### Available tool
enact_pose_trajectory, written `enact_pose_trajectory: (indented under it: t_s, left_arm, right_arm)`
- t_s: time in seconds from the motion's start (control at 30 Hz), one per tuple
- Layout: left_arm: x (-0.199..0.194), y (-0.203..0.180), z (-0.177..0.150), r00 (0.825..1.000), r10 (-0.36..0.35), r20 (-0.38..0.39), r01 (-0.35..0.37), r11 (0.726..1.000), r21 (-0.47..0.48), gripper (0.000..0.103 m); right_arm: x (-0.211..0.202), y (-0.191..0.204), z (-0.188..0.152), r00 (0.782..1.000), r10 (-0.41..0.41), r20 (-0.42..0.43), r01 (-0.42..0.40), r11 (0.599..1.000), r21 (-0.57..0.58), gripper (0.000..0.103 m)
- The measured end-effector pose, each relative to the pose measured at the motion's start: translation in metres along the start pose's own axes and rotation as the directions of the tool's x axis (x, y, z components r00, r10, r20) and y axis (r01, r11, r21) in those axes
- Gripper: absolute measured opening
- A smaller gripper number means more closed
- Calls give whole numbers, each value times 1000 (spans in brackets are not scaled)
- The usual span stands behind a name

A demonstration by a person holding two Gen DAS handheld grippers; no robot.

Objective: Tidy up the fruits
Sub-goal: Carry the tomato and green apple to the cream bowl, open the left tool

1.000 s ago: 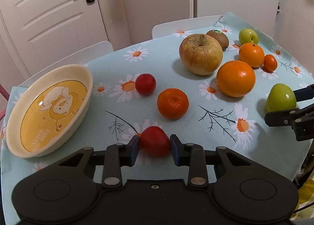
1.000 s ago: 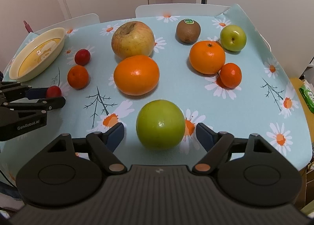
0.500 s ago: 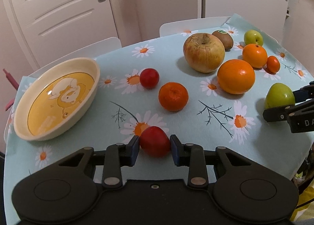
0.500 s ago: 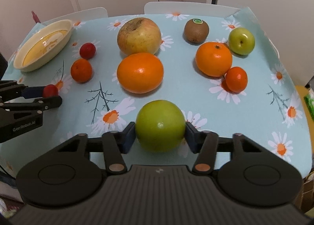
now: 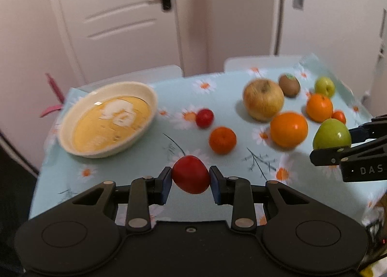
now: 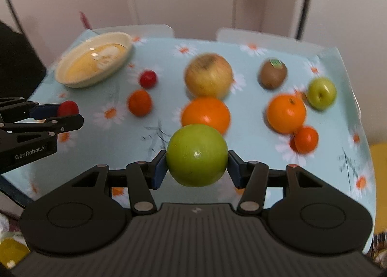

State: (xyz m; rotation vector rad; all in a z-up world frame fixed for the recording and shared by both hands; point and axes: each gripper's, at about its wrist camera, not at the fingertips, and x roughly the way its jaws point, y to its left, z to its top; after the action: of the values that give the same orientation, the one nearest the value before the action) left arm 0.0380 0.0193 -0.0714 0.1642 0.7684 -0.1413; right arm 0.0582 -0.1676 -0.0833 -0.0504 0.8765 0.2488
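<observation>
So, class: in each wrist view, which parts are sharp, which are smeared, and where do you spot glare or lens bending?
Left wrist view: the red fruit in the left gripper is sharp, the bowl and table fruit smeared; door edges bow. Right wrist view: the green apple in the right gripper is crisp with a small glare spot; the kiwi and oranges blur.

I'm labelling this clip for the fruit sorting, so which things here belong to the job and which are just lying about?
Belongs to the job:
- red fruit in the left tongs
- green apple in the right tongs
- bowl
- large apple, big orange, kiwi

Just lying about:
- daisy tablecloth
- door
</observation>
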Motion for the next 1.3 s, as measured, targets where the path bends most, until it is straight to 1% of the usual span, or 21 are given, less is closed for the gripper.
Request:
enact_pose_trajectory:
  t_s: [0.13, 0.27, 0.37, 0.5, 0.63, 0.73, 0.93, 1.07, 1.3]
  left_arm:
    - [-27, 9, 8, 997, 73, 33, -70, 995, -74, 37]
    - [-46, 31, 21, 987, 146, 61, -137, 982, -130, 37]
    - [-53, 52, 33, 979, 184, 84, -170, 974, -151, 37]
    - [-51, 83, 51, 970, 213, 113, -196, 970, -145, 37]
    - [-35, 113, 69, 970, 211, 123, -195, 972, -130, 37]
    - [-17, 133, 81, 974, 190, 127, -175, 977, -119, 37]
    - [30, 162, 100, 982, 146, 121, -136, 987, -87, 37]
    - [66, 174, 106, 988, 117, 99, -111, 992, -62, 37]
    - [129, 179, 106, 997, 73, 37, -73, 997, -2, 37]
  right_arm:
    - [-12, 9, 22, 997, 65, 31, -62, 996, -67, 67]
    - [-19, 25, 52, 990, 129, 60, -120, 984, -131, 67]
    - [-20, 41, 73, 982, 166, 86, -149, 974, -172, 67]
    - [-12, 64, 107, 973, 204, 107, -183, 965, -186, 67]
    - [5, 88, 136, 968, 215, 128, -186, 960, -207, 67]
    - [26, 104, 157, 967, 216, 132, -188, 962, -198, 67]
    - [75, 127, 194, 974, 184, 134, -161, 973, -167, 67]
    - [109, 137, 210, 980, 160, 122, -141, 979, -148, 67]
    - [154, 144, 221, 989, 122, 88, -112, 988, -106, 67]
